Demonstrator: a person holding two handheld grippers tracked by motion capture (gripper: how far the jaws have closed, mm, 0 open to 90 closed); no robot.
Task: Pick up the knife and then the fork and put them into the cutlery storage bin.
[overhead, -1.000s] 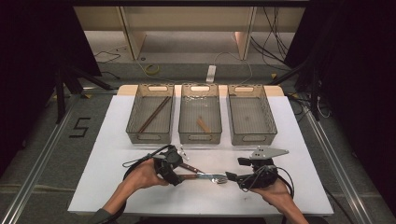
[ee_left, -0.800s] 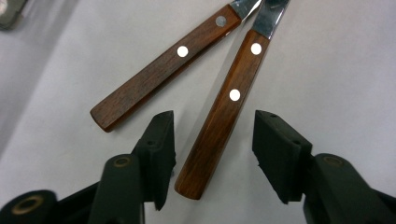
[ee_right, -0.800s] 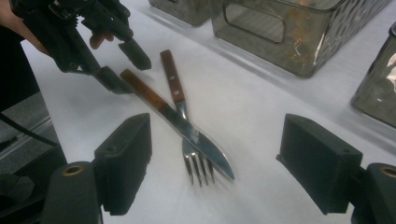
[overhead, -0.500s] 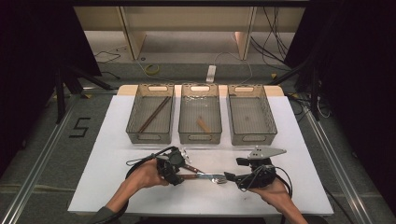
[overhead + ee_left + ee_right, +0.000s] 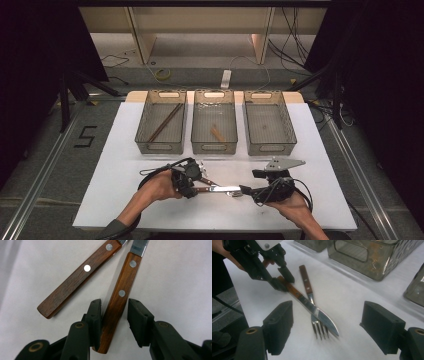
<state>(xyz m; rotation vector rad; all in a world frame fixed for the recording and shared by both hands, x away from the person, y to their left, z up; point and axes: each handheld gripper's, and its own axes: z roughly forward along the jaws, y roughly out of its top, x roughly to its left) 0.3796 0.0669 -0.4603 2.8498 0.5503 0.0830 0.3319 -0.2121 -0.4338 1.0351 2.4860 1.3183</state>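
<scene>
Knife near counter's front edge, across fork. Left hand-held gripper straddles knife handle end, jaws narrow, one pad touching, not clamped yet. Long axis runs toward right hand-held gripper, wide, blade tip between jaws.

The high view looks forward and down over the whole table. Each gripper view looks closely along its own jaws; both share the knife between them.
</scene>
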